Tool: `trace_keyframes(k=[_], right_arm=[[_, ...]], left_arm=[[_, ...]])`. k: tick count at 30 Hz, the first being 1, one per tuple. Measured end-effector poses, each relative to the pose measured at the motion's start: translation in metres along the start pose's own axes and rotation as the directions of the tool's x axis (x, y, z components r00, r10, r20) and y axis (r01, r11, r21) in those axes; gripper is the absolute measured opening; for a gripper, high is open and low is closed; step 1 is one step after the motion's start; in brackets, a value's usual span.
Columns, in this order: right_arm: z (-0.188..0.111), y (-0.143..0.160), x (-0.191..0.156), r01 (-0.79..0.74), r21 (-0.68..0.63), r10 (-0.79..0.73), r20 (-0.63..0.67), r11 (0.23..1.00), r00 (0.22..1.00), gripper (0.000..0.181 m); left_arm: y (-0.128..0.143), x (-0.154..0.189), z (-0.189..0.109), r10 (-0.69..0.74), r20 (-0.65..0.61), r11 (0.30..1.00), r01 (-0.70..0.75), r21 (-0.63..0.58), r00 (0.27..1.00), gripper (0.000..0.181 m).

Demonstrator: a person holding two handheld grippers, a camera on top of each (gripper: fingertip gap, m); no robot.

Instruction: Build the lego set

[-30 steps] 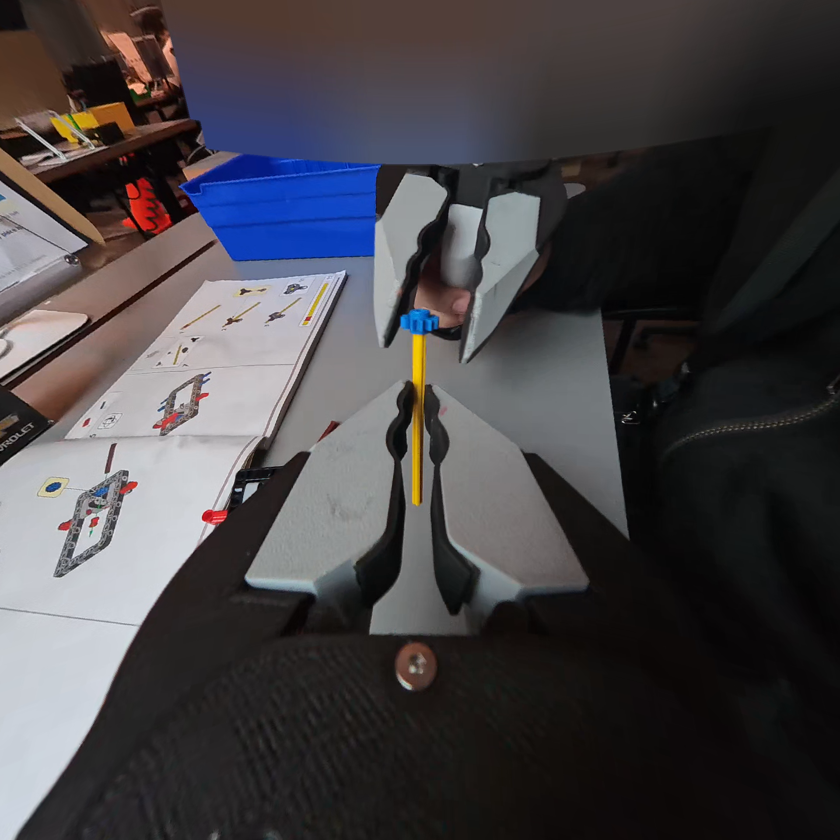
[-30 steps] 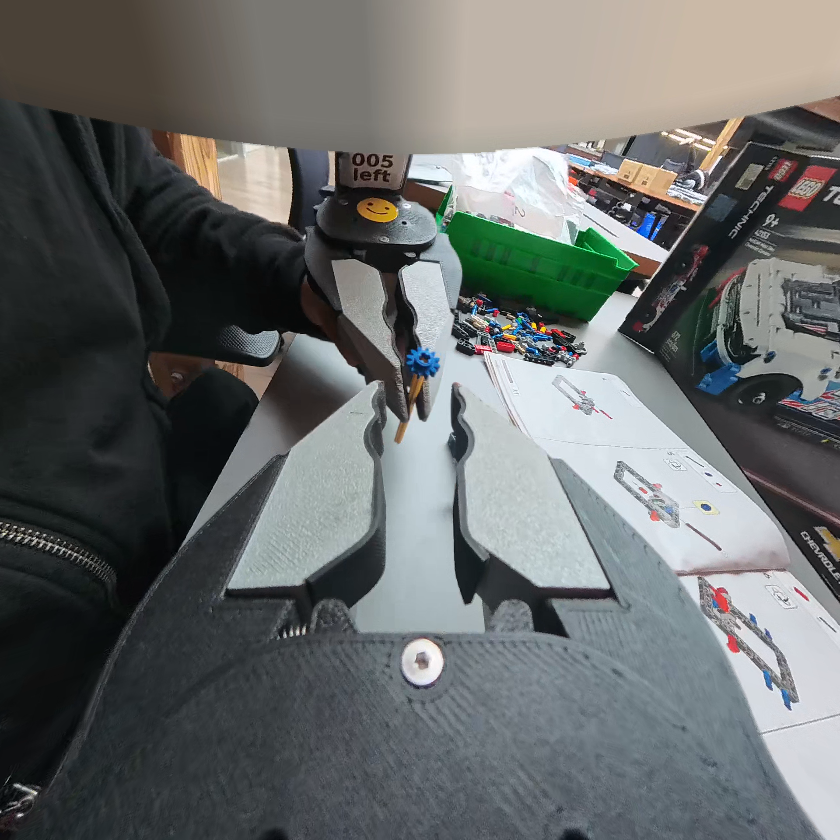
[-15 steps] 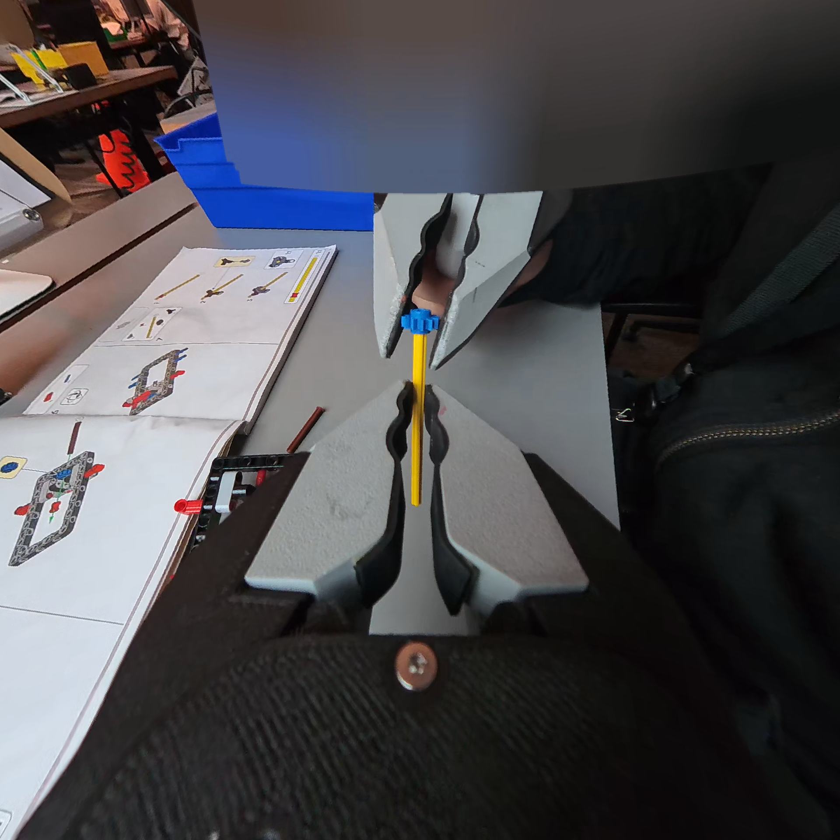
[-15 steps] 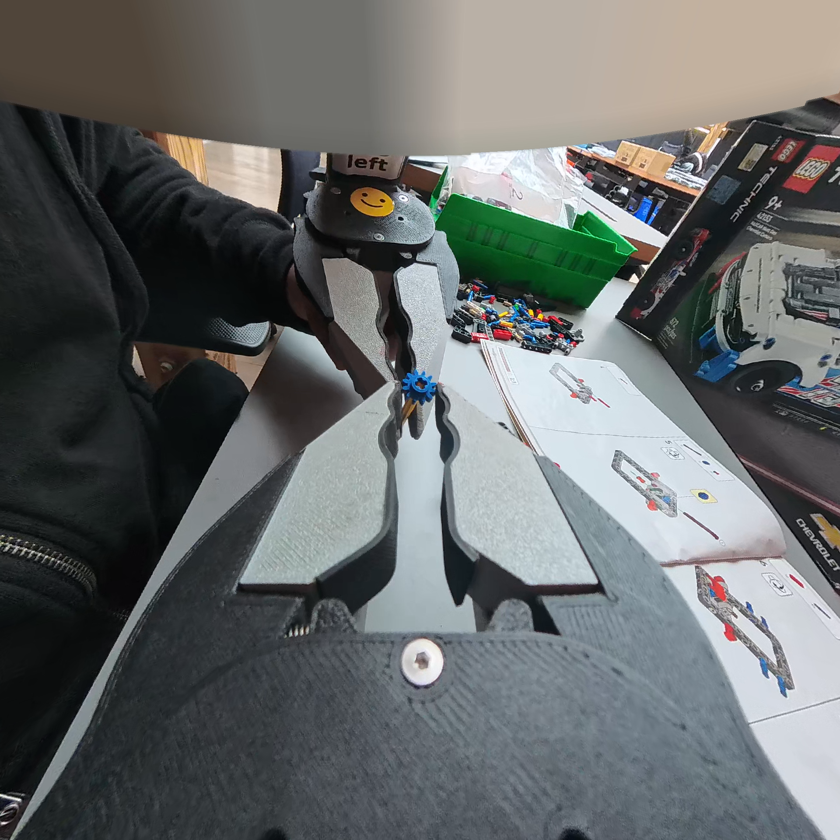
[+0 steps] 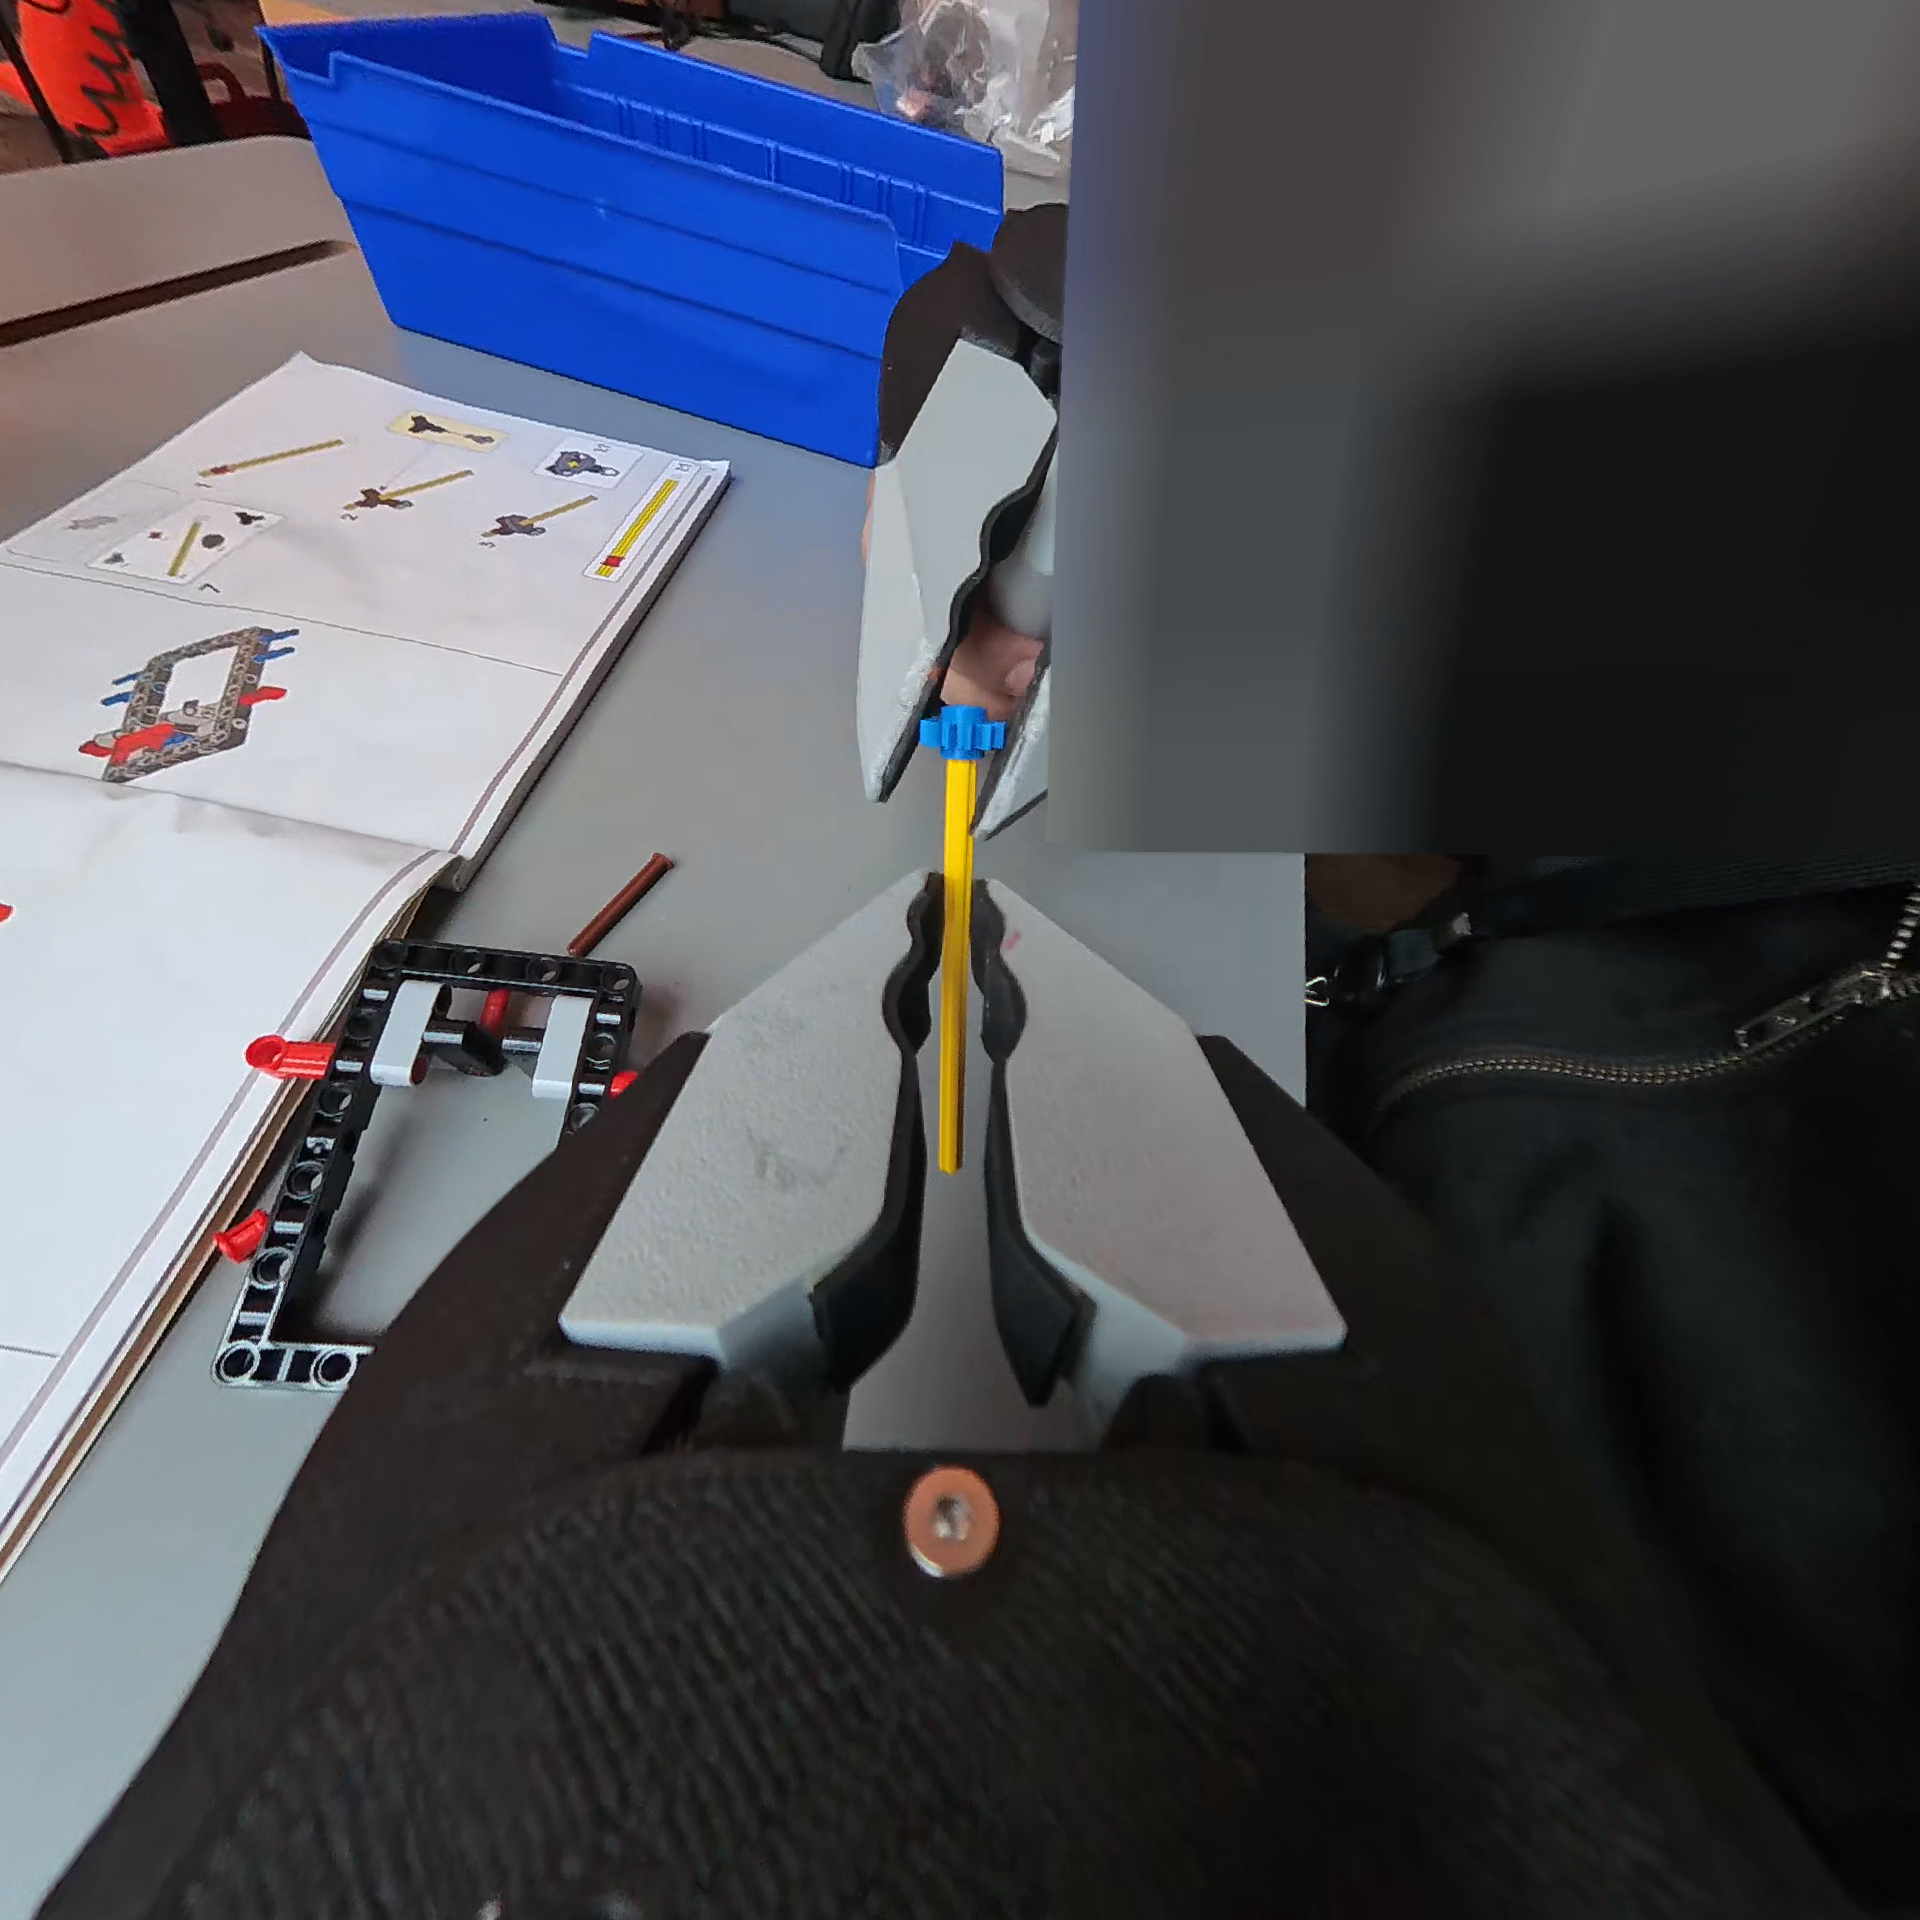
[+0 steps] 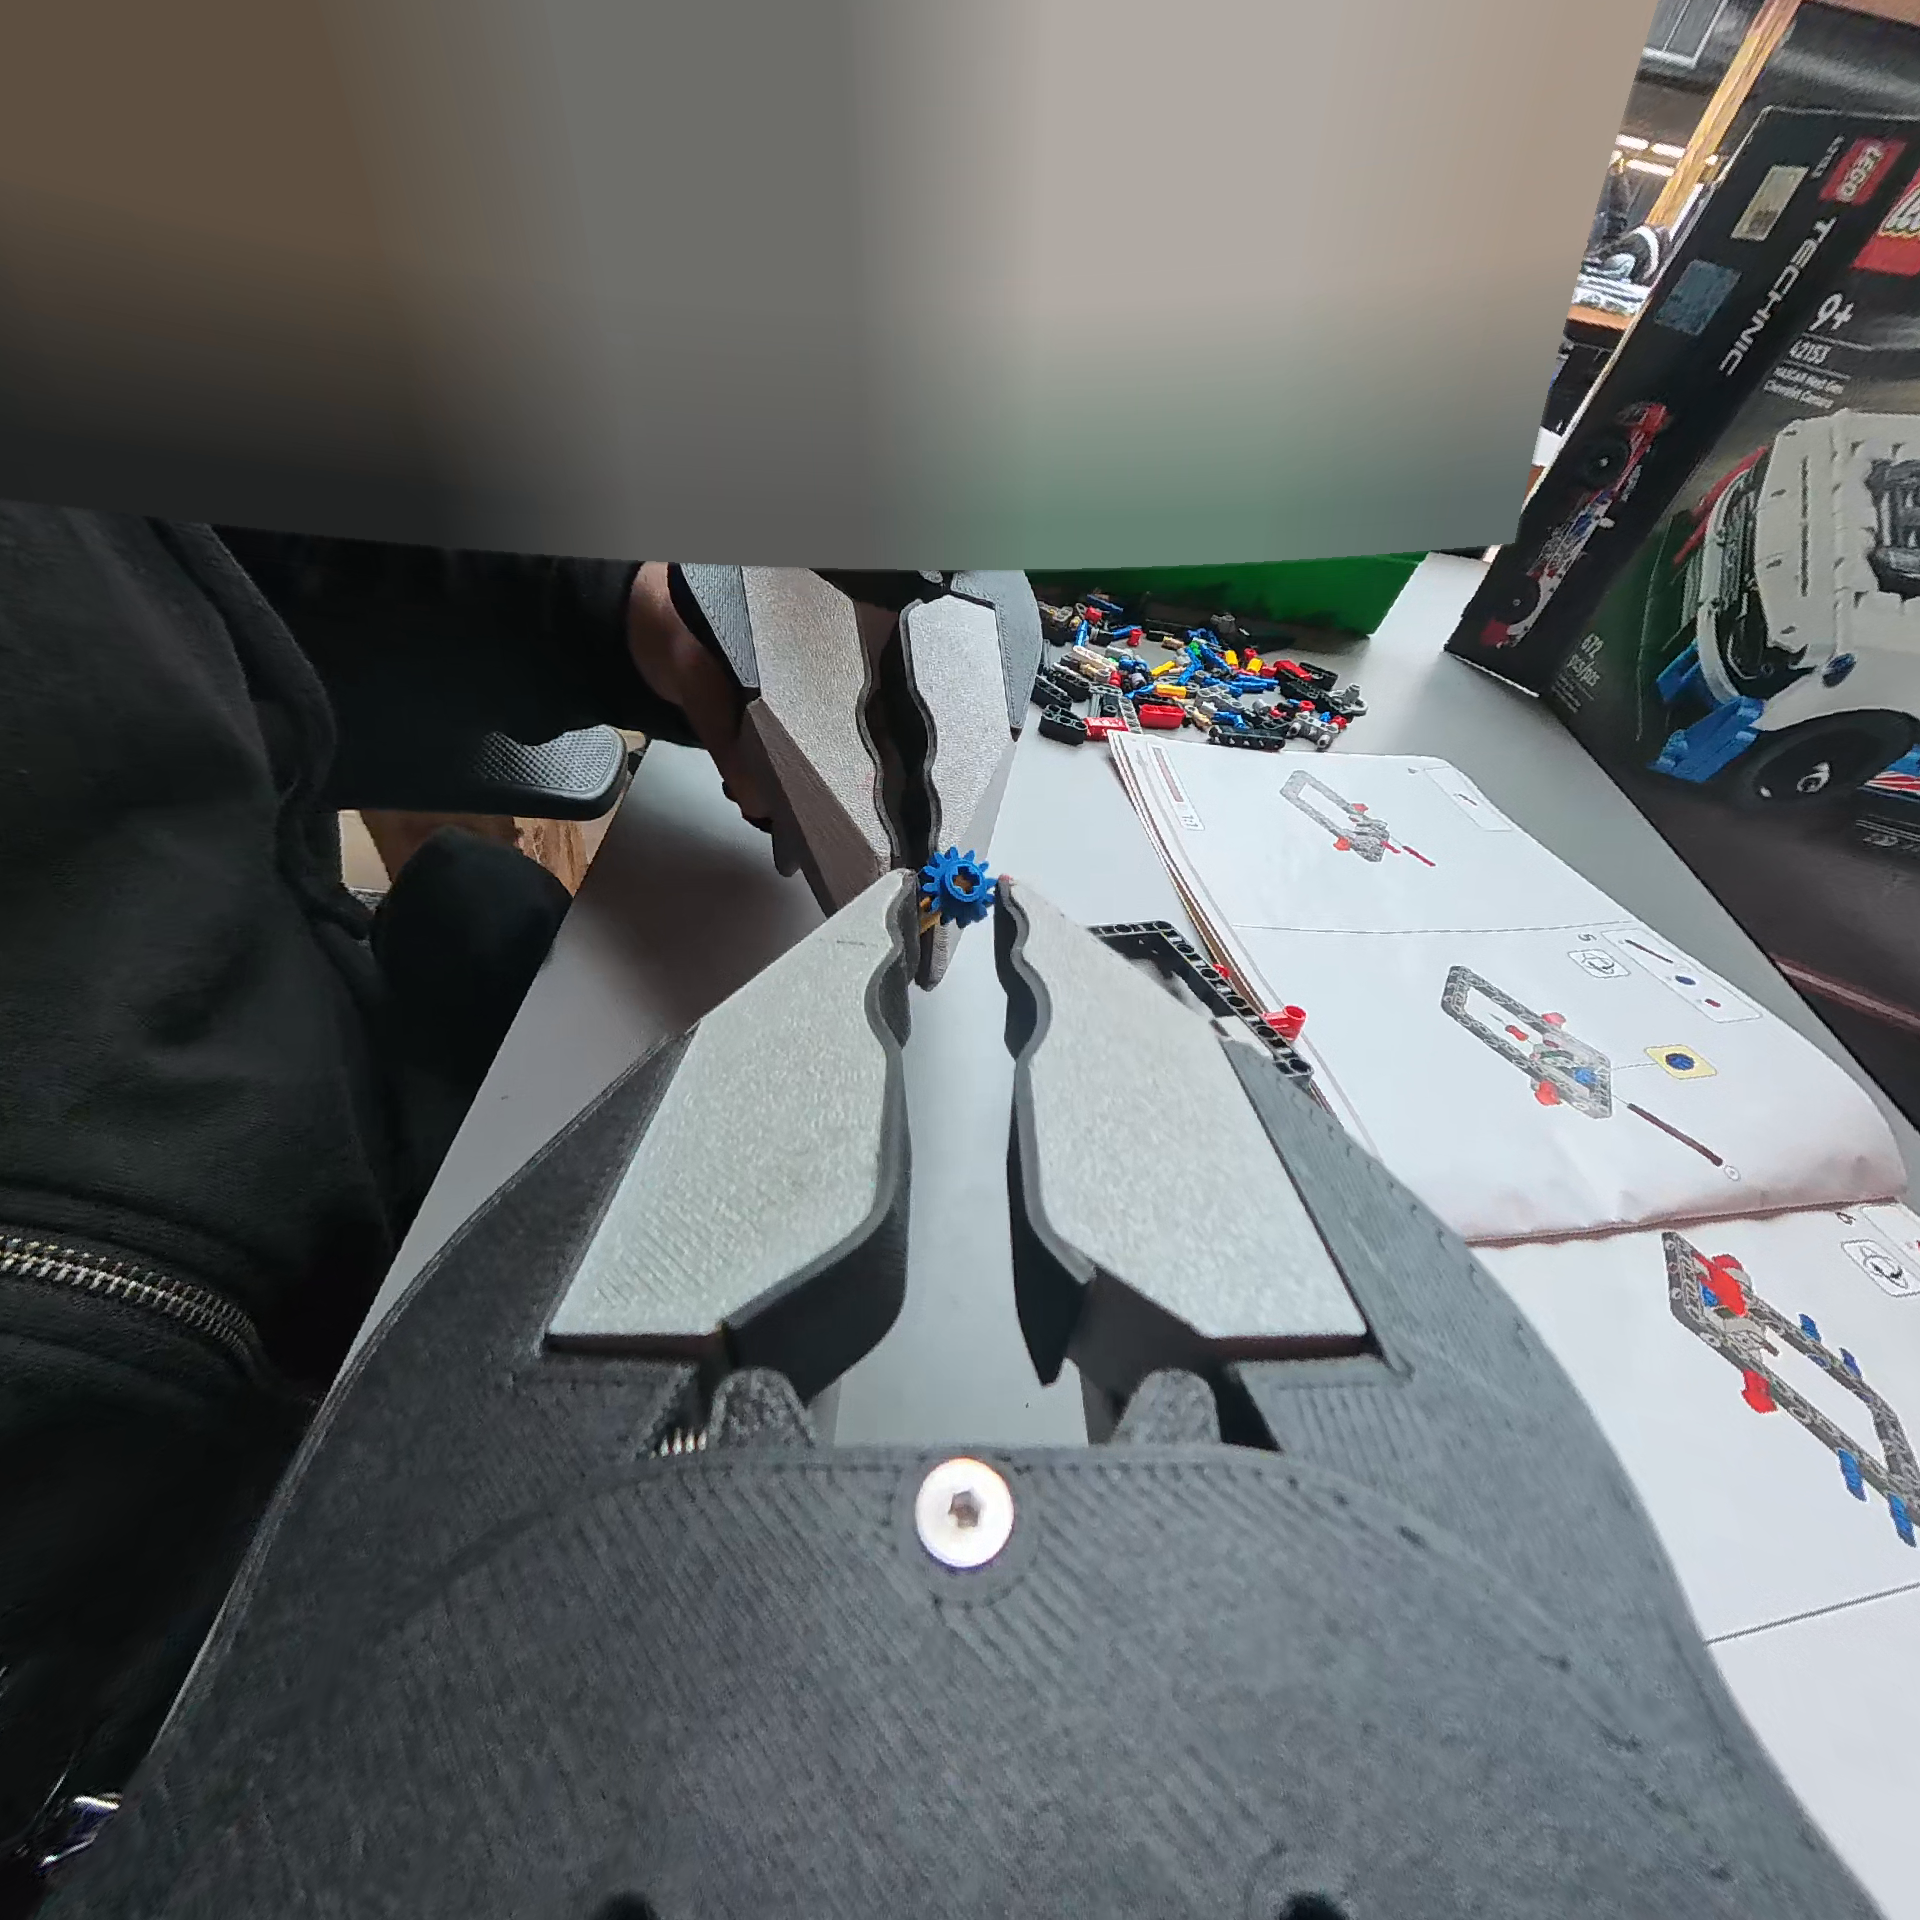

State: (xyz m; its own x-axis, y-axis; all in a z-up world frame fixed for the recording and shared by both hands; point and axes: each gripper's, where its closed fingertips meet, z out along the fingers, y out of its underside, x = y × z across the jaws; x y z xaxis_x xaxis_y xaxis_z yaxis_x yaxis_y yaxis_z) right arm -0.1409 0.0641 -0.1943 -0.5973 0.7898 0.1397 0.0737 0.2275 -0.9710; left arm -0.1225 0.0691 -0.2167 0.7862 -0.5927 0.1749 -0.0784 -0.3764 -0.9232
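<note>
1. At the left of the left wrist view the open instruction booklet (image 5: 260, 644) covers the grey table (image 5: 748, 644), its pages showing a frame with an axle and gear to be added. A great many steps look to be left.

2. At lower left, just beside the booklet's edge, lies the black rectangular frame (image 5: 416, 1122) with grey connectors and red pins fitted. This sub-assembly seems to be the only built part in view. A loose dark-brown axle (image 5: 620, 902) lies just above it, not yet used.

3. At upper left centre a blue bin (image 5: 623, 229) stands behind the booklet.

4. In the centre the left gripper (image 5: 956, 904) is clamped on the yellow axle (image 5: 954, 997), which runs up between its fingers toward the top of the frame.

5. Just above, a blue gear (image 5: 961, 730) sits on the axle's far end. The right gripper (image 5: 940, 800) has its tips either side of the gear and appears closed on it, probably seating it on the axle.

6. In the right wrist view the same gear (image 6: 956, 883) shows at centre between the fingertips, with both touching its teeth.

7. At upper right of that view a pile of loose pieces (image 6: 1195, 691) and the set's box (image 6: 1714, 468) show that most of the build is still to come.
</note>
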Motion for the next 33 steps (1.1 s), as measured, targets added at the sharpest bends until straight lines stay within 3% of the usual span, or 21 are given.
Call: trace_keyframes(k=[8, 15, 18, 26, 33], right_arm=[[0.003, 0.024, 0.012, 0.051, -0.120, -0.057, -0.048, 0.992, 0.997, 0.031], [0.015, 0.035, 0.005, 0.032, -0.164, -0.030, 0.020, 0.986, 0.999, 0.036], [0.019, 0.032, 0.004, 0.032, -0.158, -0.029, 0.021, 0.987, 0.999, 0.030], [0.025, 0.028, 0.000, 0.089, -0.154, -0.088, 0.018, 0.984, 0.996, 0.016], [0.027, 0.014, 0.009, -0.025, -0.071, 0.024, -0.022, 0.997, 0.999, 0.021]], left_arm=[[0.025, -0.021, -0.004, 0.081, 0.108, 0.973, -0.055, -0.223, 0.991, 0.002], [0.030, -0.029, -0.005, 0.371, 0.160, 0.884, -0.295, -0.363, 0.915, 0.002], [0.036, -0.026, -0.004, 0.421, 0.140, 0.869, -0.354, -0.347, 0.896, 0.002], [0.016, -0.027, -0.015, 0.237, 0.143, 0.970, -0.225, -0.093, 0.961, 0.002], [-0.008, -0.022, -0.021, 0.290, 0.202, 0.952, -0.304, 0.038, 0.935, 0.002]])
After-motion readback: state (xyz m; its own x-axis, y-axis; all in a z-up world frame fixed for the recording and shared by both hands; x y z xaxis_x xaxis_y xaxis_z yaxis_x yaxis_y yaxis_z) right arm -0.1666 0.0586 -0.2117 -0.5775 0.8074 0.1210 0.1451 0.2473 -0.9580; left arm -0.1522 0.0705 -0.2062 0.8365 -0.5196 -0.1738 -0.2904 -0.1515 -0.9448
